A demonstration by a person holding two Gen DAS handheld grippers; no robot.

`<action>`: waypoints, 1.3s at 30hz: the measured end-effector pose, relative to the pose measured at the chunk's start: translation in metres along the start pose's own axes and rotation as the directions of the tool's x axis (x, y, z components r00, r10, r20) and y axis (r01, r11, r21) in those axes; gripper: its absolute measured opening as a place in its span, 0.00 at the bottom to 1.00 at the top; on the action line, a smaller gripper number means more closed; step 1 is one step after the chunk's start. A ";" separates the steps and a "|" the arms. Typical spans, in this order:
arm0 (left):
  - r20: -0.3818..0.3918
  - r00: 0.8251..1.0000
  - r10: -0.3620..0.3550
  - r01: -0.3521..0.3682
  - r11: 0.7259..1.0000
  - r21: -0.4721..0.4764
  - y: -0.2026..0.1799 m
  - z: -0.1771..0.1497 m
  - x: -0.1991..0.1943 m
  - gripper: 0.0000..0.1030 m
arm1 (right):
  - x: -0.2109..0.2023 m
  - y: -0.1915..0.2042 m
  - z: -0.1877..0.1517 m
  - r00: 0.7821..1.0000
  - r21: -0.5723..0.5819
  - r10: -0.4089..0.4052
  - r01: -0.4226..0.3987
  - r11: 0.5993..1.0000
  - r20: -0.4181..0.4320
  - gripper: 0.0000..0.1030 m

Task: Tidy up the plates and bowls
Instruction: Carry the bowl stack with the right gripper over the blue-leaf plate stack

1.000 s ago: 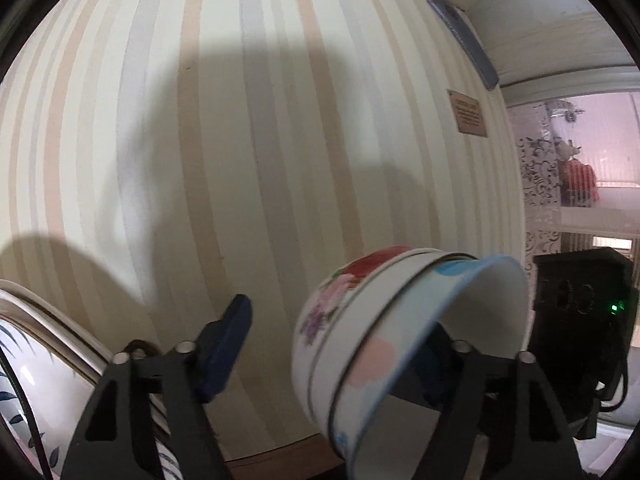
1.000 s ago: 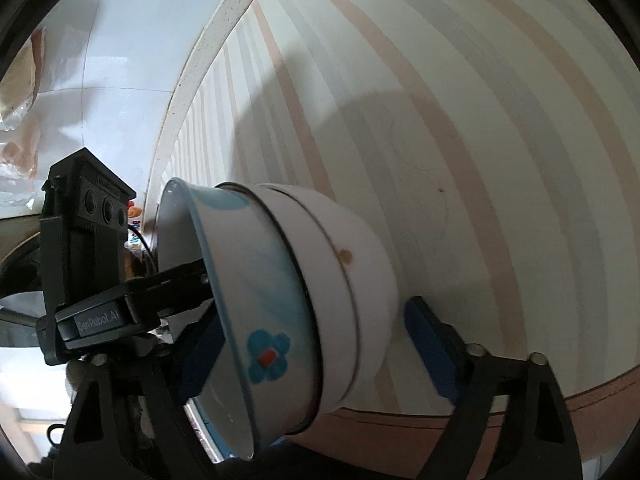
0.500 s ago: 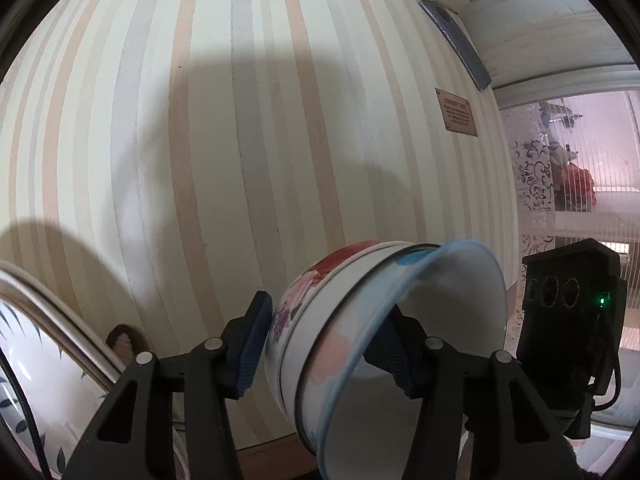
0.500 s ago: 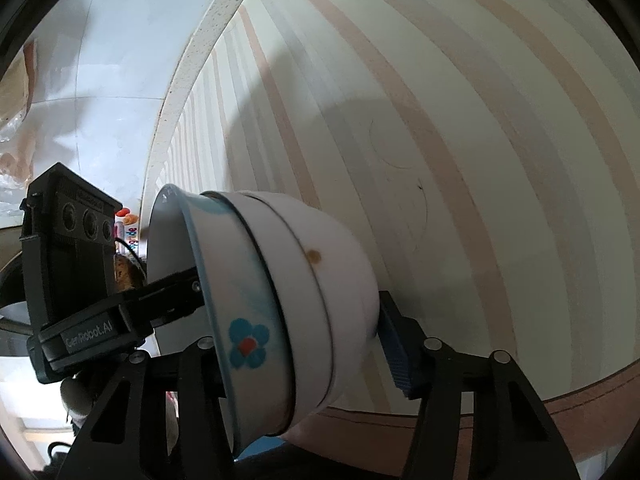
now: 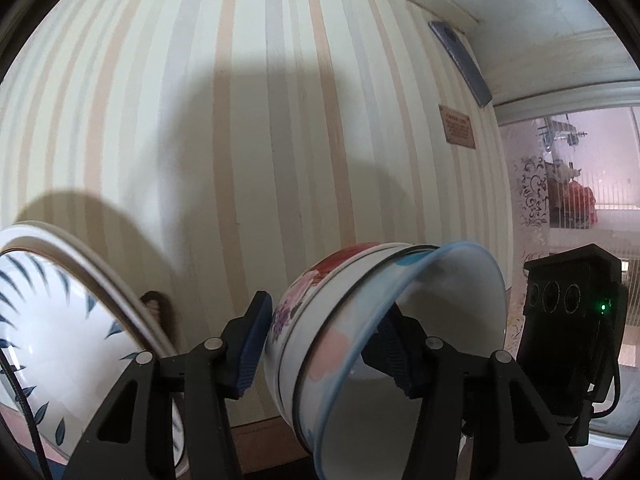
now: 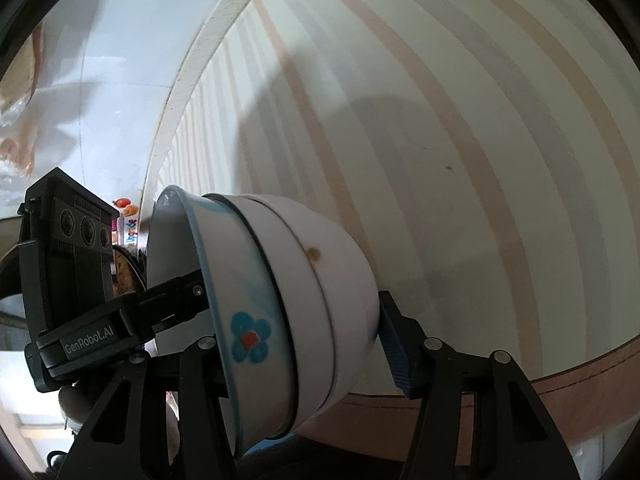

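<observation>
Two grippers, one stack, and it's a shared carry right now! The left gripper point(image 5: 324, 344) has its pads pressed on the nested bowls point(image 5: 360, 332), one blue pad against the floral bowl's base, the other inside the blue-rimmed bowl point(image 5: 420, 320), so it pinches the whole stack through its depth. From the other side, the right gripper point(image 6: 304, 352) does much the same: one pad presses the white outer bowl point(image 6: 340, 280), the opposite finger sits hidden behind the inner bowl with the blue flower point(image 6: 250, 338). That looks like a deliberate double clamp, keeping the nested bowls from sliding apart while tipped on their side, mouths facing sideways. The stack hangs in the air in front of the striped wallpaper point(image 5: 240, 120), touching nothing else. What's inside? Only bowl within bowl; the innermost looks empty. Off to the left wrist view's edge, a leaf-patterned plate point(image 5: 48, 320) stands tilted, apparently leaning upright, well apart from the stack. Probably that's where the bowls belong next!
</observation>
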State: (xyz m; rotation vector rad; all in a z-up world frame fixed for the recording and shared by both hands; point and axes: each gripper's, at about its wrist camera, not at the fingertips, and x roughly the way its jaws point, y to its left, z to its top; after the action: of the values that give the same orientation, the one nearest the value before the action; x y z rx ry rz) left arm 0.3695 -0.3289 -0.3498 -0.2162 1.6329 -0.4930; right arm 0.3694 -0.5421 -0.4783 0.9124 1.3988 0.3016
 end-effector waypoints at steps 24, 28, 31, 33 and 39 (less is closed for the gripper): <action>0.192 0.980 0.045 0.000 0.974 -0.227 0.123 -0.041 -0.115 0.49 | 0.064 0.146 -0.027 0.986 -0.240 0.034 -0.073 0.968 -0.164 0.57; 0.204 0.977 0.056 0.004 0.960 -0.281 0.148 -0.051 -0.118 0.49 | 0.089 0.164 -0.036 0.979 -0.275 0.022 -0.079 0.958 -0.205 0.57; 0.205 0.977 0.060 0.006 0.951 -0.309 0.163 -0.056 -0.117 0.49 | 0.107 0.172 -0.042 0.974 -0.291 0.010 -0.078 0.954 -0.228 0.57; 0.202 0.978 0.060 0.008 0.947 -0.322 0.170 -0.058 -0.116 0.49 | 0.116 0.175 -0.045 0.971 -0.296 0.001 -0.074 0.952 -0.239 0.57; 0.187 0.980 0.070 -0.002 0.940 -0.342 0.180 -0.059 -0.106 0.49 | 0.138 0.179 -0.050 0.966 -0.300 -0.028 -0.052 0.953 -0.256 0.57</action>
State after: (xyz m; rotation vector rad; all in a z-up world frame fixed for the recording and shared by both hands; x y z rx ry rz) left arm 0.3516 -0.1139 -0.3303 -0.4781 1.5161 -0.1496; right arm 0.4087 -0.3161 -0.4468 0.6413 1.5318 0.6461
